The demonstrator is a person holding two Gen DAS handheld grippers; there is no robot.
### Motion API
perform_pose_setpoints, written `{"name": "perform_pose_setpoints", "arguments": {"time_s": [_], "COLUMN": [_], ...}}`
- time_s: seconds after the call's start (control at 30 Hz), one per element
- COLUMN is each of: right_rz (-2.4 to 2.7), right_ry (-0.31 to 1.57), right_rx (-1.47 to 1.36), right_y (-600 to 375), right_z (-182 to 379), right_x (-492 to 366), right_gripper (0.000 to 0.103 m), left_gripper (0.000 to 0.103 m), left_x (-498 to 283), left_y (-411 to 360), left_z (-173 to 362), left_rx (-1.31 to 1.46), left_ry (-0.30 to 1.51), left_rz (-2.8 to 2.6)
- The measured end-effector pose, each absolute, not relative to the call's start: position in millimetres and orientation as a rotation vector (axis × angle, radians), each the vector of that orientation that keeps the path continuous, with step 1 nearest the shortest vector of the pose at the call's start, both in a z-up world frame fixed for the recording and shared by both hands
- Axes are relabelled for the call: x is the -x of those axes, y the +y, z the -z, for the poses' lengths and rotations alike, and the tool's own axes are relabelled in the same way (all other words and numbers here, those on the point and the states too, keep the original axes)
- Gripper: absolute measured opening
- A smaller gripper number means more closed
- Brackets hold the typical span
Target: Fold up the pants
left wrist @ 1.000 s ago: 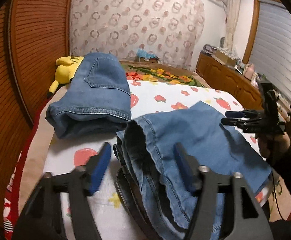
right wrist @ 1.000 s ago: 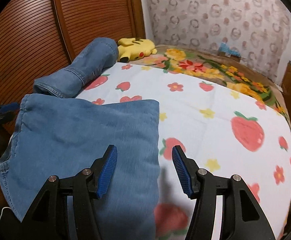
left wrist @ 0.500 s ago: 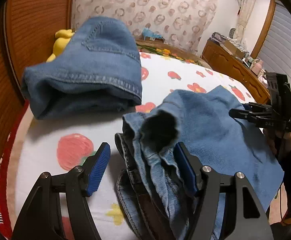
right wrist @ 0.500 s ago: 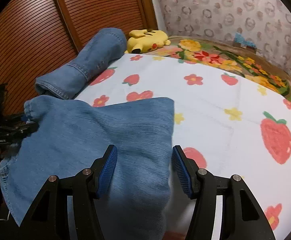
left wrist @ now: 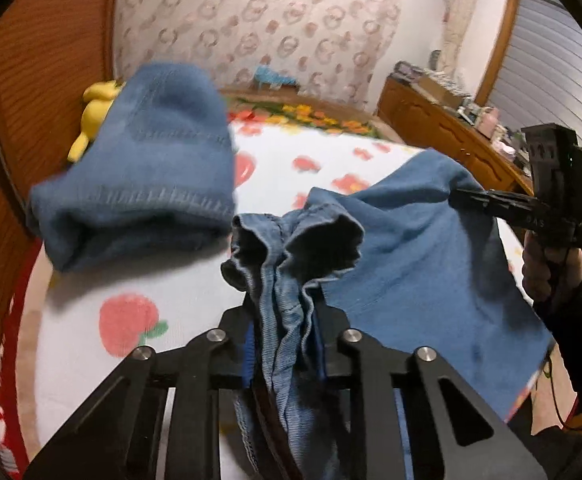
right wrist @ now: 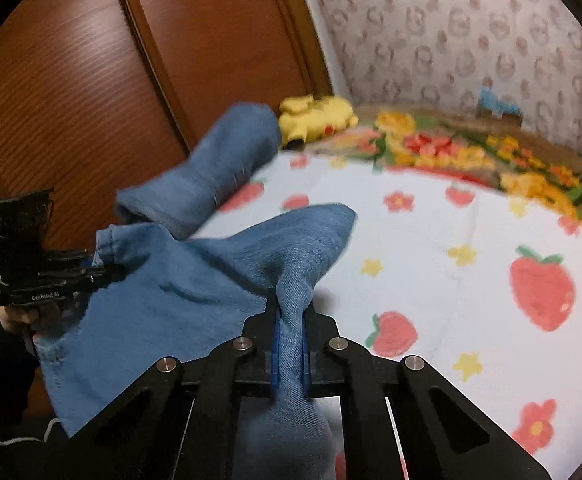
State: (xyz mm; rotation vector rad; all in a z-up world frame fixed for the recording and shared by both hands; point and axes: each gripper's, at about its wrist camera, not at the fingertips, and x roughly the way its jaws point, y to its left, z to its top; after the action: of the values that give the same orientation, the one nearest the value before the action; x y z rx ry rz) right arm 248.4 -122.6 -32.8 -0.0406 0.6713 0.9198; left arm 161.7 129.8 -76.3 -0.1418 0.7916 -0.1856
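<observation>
Bedsheet (right wrist: pixel 431 248) lies open rightward (folded jeans (left wrist: pixel 151 168) block left)

A white bedspread (right wrist: pixel 431 248) printed with strawberries and flowers covers the bed. At its far edge lies a band of blanket (right wrist: pixel 471 152) with orange and red flowers. A yellow plush toy (right wrist: pixel 317 114) rests at the far corner beside the slatted wooden door (right wrist: pixel 71 80). A second folded denim garment (left wrist: pixel 147 168) lies along that same side. Patterned curtains (left wrist: pixel 271 20) hang behind, and a cluttered wooden dresser (left wrist: pixel 443 128) stands past the other edge.
</observation>
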Motion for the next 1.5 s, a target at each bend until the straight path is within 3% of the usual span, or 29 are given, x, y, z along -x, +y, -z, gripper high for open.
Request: {"name": "perform_pose_setpoints", "arguments": {"time_s": [0.23,0.4,0.47,0.57,0.73,1.17,1.5], "right_rz": [-0.825,-0.687,-0.641,-0.606,-0.588,-0.516,-0.522], "right_ry": [0.558,0.605,0.656,0.674,0.732,0.827,0.822], "right_rx": [0.023,0.006,0.027,0.039,0.031,-0.047,-0.105], "right_y": [-164.0,-180.2,-176.5,-178.2,-183.7,-230.3,-226.7], "right_z": [-18.2,-9.7,3.9,16.8,37.3,67.1,77.6], "right_x": [-226.1,-235.6,-239.2,-231.9,-206.1,-124.0,-116.1], "right_gripper": [0.007,0.008,0.024,0.041,0.052,0.053,0.053], "left_gripper": [0.020,0.024,0.030,0.049,0.052,0.052,0.052], "left_x": [-188.4,-237.1,-243.0,-233.5,-207.6,-157.3,-138.3], "left_y": [104.3,86.9,81.9,76.2,66.8,-1.9,-12.6], "left_z": [18.8,21.7,28.1,32.0,28.1,62.1,82.3], "left_rx": [0.088,0.049,0.029,0.020,0.016,-0.066,-0.093], "left_ry": [0.673,0.713,0.738,0.725,0.701,0.770,0.792], "left_rz": [0.258,0.266,0.246,0.246,0.249,0.357,0.330]}}
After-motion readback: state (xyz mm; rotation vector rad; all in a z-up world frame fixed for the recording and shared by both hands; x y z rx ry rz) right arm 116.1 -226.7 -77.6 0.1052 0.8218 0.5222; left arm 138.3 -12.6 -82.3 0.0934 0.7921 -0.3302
